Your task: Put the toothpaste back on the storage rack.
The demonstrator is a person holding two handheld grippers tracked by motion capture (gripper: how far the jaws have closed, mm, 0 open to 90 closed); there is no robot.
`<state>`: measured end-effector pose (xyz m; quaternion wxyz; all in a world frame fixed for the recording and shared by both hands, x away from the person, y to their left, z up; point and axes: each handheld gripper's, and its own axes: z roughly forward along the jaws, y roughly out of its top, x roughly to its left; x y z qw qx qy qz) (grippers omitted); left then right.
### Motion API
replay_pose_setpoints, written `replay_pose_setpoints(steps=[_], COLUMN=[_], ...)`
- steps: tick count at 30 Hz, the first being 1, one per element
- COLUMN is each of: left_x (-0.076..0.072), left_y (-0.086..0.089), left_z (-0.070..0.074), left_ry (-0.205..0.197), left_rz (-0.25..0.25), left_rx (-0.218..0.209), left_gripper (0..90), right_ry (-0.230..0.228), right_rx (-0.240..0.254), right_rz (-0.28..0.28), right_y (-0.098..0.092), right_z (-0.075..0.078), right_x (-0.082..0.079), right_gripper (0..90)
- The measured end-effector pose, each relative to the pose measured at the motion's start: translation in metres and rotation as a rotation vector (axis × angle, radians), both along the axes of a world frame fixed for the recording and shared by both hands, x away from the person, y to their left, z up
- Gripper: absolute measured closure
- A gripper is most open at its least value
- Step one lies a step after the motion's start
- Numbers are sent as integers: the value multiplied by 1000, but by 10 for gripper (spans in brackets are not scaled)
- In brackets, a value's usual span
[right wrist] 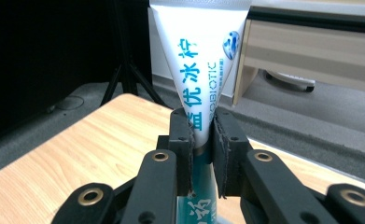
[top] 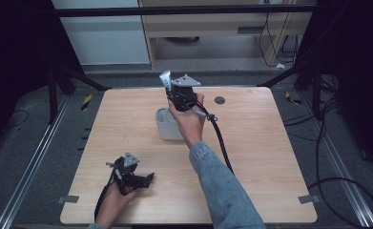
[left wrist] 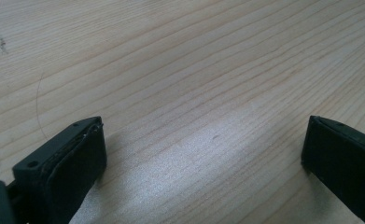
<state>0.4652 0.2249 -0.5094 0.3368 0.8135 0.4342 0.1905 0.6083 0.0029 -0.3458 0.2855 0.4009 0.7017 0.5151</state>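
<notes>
— Left side first?
— Left gripper low at the near left of the pale wood-grain table, held in a hand coming in from the bottom edge. Jaws spread wide, nothing between them; bare table top under the gap in the left gripper view.
— Touching anything?
— Resting on or just above the wood; cannot tell which. Well apart from everything else.
— And toward the middle?
— Small light grey rounded container standing on the table, partly covered by the other hand and its blue denim sleeve.
— The right side?
— Right gripper just above and behind that container, with a black cable trailing back across the table. Jaws drawn narrow and clamped on a white squeezable tube with blue lettering.
— Tube's position?
— Upright, flat crimped end at the top, pinched low on its white part; a teal section below the pads. In the high view, tip of the tube sticking up beside the grey three-cornered plate, above the container's far rim.
— Further right?
— A small dark round spot on the far part of the table.
</notes>
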Motion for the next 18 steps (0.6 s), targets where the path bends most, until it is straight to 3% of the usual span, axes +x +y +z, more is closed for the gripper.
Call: replay_pose_setpoints(steps=[8,18], left_x=[0,0], left_y=[0,0], left_z=[0,0], left_ry=[-1,-1], left_rz=[1,0], left_rx=[0,0], left_gripper=[0,0], right_ry=[23,47], right_rx=[-17,-35], right_rz=[5,9], right_y=[1,1], right_z=[-18,-24], right_x=[-2,-1], right_gripper=[793,792])
